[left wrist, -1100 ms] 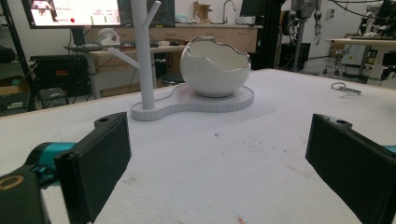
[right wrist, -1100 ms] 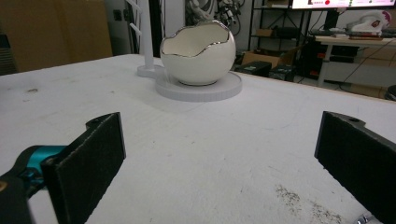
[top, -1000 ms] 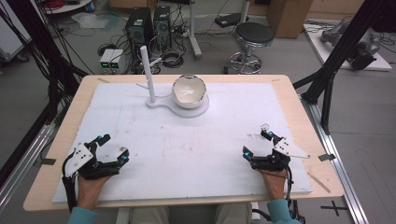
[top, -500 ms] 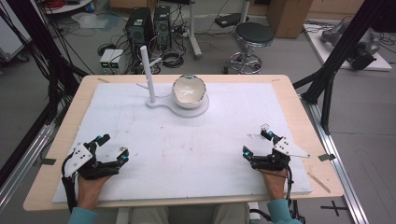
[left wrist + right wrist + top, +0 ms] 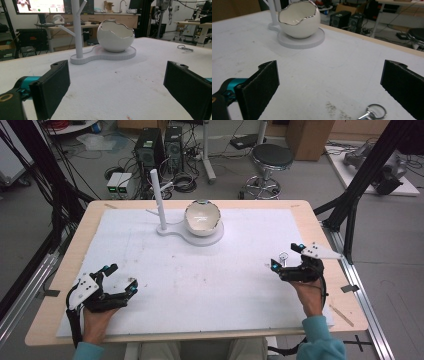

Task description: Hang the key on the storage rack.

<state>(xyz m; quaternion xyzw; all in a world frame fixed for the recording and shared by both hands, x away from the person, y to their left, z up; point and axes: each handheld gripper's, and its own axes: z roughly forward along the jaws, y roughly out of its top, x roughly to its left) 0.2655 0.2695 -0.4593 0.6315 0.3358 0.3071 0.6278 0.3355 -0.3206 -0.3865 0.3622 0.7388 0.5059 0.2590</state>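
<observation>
Since a second ago almost nothing has shifted: both hands rest in the same near corners of the white mat, so the work has not really begun. In the high view, the left gripper sits at the near left with its jaws spread apart and empty, and the right gripper sits at the near right, also spread apart. A small metal key ring lies on the mat just beside the right gripper's tips, between its jaws but not touched. Far across the mat stands a white eggshell-shaped bowl on a flat base, with a branched white stand to its left. In the left gripper view, the two black jaws stand wide, framing the bowl and the stand well beyond them. In the right gripper view, the jaws are wide apart and the key ring lies near, low between them, likely the next thing to be grasped.
</observation>
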